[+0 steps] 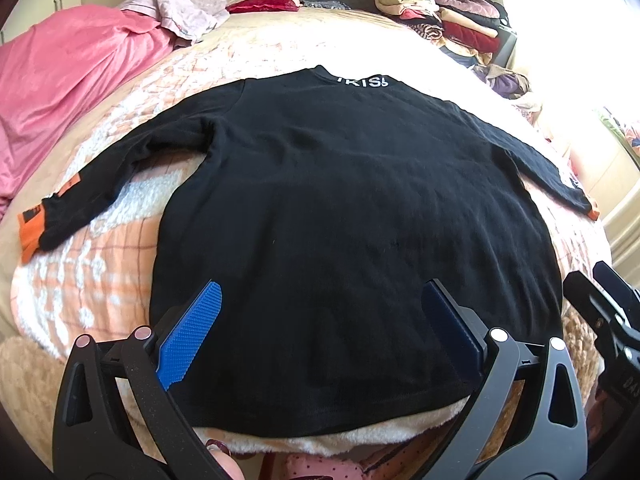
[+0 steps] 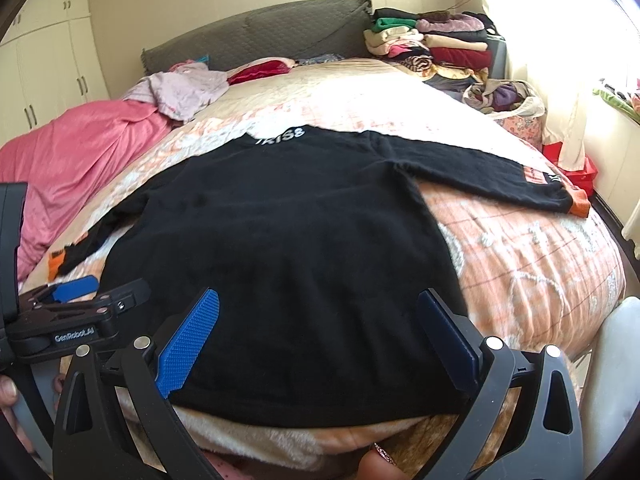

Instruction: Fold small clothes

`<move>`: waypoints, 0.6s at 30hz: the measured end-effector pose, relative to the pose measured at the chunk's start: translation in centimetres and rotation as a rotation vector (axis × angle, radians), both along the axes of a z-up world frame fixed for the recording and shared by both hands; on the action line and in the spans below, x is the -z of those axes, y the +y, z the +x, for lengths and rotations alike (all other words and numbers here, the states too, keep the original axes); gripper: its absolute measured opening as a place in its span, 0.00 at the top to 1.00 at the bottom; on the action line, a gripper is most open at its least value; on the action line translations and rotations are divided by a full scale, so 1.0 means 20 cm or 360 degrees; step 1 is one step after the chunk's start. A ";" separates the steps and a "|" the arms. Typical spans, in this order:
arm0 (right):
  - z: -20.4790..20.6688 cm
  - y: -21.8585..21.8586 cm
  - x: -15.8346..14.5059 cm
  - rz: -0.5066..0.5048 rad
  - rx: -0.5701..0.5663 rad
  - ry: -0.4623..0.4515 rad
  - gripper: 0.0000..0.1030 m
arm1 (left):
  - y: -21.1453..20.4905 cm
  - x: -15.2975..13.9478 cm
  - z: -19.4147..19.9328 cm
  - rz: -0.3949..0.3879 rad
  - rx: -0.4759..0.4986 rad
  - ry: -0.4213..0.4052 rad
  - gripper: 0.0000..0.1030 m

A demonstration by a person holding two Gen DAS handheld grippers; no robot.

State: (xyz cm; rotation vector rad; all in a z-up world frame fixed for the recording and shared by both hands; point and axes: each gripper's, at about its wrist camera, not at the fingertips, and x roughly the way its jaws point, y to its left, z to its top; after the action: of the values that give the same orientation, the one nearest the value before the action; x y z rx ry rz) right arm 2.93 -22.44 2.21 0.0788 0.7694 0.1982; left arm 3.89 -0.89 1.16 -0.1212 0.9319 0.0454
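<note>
A wide bed [image 2: 520,248] with a peach-and-white checked blanket holds a black long-sleeved sweater [image 1: 352,216], spread flat with both orange-cuffed sleeves stretched out sideways and its collar facing the grey headboard [image 2: 256,36]. A pink quilt [image 1: 68,88] lies bunched along one side, and a stack of folded clothes [image 2: 432,46] sits by the headboard. Near the sweater's hem, the left gripper [image 1: 320,332] and right gripper [image 2: 318,336] hover with jaws spread wide, holding nothing.

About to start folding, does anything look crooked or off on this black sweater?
Mostly flat, but the black sweater has its left sleeve bent and rumpled, while the right sleeve lies straight.
</note>
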 end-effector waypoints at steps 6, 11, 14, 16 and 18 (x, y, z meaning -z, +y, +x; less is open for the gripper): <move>0.11 -0.08 -0.02 0.0034 0.0092 0.0012 0.04 | -0.02 -0.01 0.11 0.0003 0.0013 -0.0001 0.09; 0.20 -0.16 -0.03 0.0051 0.0170 0.0017 0.04 | -0.04 -0.03 0.20 -0.0002 0.0049 0.0006 0.09; 0.25 -0.22 -0.04 0.0067 0.0228 0.0020 0.04 | -0.06 -0.04 0.25 0.0007 0.0062 0.0005 0.09; 0.28 -0.27 -0.04 0.0086 0.0268 0.0019 0.04 | -0.06 -0.05 0.30 0.0011 0.0064 0.0014 0.09; 0.31 -0.32 -0.05 0.0098 0.0308 0.0010 0.04 | -0.07 -0.05 0.35 -0.0011 0.0085 0.0034 0.09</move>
State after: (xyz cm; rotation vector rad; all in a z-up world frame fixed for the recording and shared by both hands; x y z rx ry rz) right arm 9.20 -28.77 3.27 0.2114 0.7573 0.0380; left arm 10.82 -2.32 2.19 -0.1025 0.9560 -0.0057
